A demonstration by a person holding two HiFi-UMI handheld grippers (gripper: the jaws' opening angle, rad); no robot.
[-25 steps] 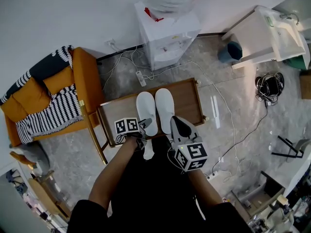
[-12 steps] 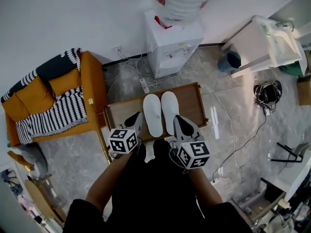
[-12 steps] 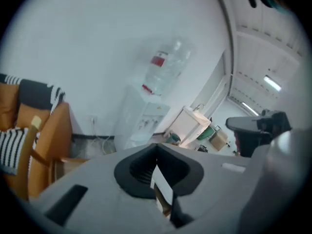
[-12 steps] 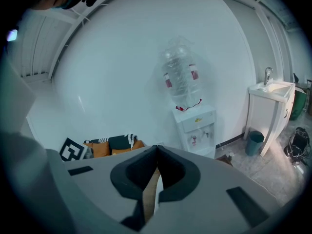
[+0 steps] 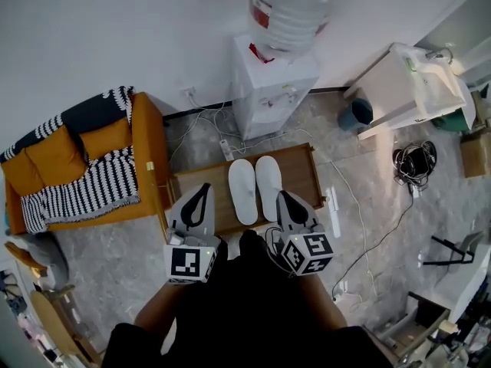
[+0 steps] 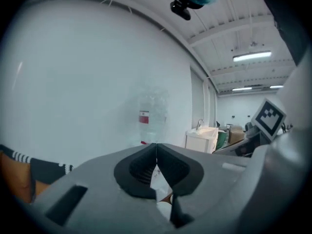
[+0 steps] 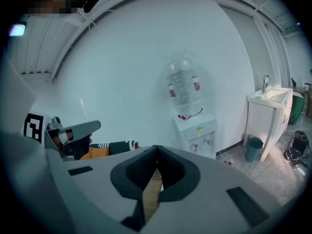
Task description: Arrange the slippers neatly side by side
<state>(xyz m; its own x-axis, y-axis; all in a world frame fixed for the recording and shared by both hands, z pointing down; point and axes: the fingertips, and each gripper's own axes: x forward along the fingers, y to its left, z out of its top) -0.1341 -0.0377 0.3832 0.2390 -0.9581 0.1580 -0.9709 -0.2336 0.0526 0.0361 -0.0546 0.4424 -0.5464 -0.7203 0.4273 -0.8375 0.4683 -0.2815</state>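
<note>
Item: white slippers (image 5: 243,192), pair lying side by side, toes toward wall, on wooden worktop (image 5: 299,173). Left gripper (image 5: 202,186) and right gripper (image 5: 281,195): fingers pressed together, empty, over near edge. Risk: a careless dip could nudge a heel askew

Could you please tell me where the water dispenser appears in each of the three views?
Head view: water dispenser top centre, its bottle reaching the upper edge.
Left gripper view: centre, faint, with a red label on the bottle.
Right gripper view: just right of centre, bottle above white cabinet.
Shared landmark: the white sink unit, to the dispenser's right in every view.
</note>
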